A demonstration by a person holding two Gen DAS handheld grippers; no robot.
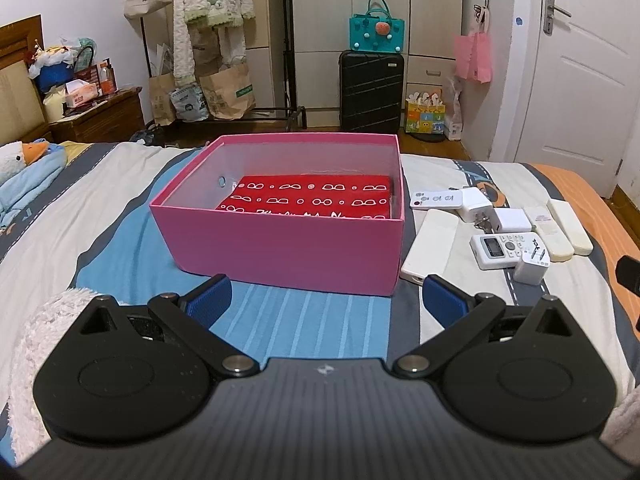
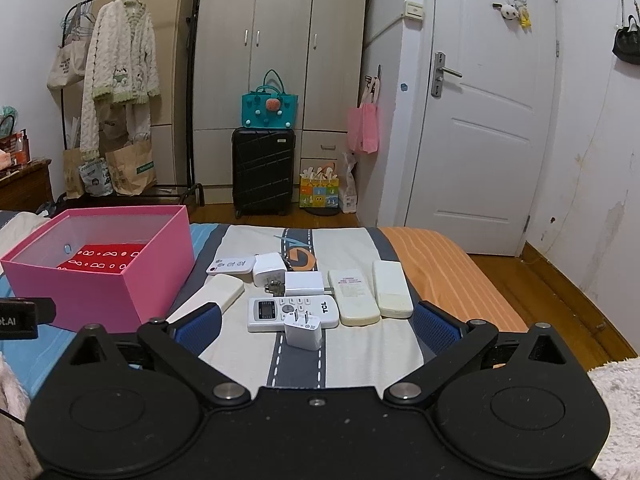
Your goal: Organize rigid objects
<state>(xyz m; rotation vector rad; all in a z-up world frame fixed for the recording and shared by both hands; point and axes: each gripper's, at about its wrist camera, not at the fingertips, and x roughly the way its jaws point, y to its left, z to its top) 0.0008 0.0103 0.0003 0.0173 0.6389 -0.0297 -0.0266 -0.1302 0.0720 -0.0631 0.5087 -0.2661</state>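
A pink box (image 1: 280, 248) (image 2: 100, 292) sits on the bed with a red patterned item (image 1: 308, 198) inside. To its right lie several white remotes and chargers: a TCL remote (image 2: 292, 312) (image 1: 506, 249), a small charger plug (image 2: 303, 330) (image 1: 531, 270), two long remotes (image 2: 354, 297) (image 2: 392, 288), a face-down remote (image 2: 216, 294) (image 1: 430, 246), a small remote (image 2: 231, 266), and two more adapters (image 2: 269, 267) (image 2: 304, 283). My left gripper (image 1: 326, 302) hangs open before the box's near wall. My right gripper (image 2: 316, 326) is open, straddling the charger plug area from just behind.
The striped bedspread (image 1: 120, 220) has an orange section (image 2: 448, 264) on the right. Plush items (image 1: 24, 160) lie far left. Beyond the bed stand a black suitcase (image 2: 262, 172), a clothes rack (image 2: 120, 80), wardrobe and white door (image 2: 480, 120).
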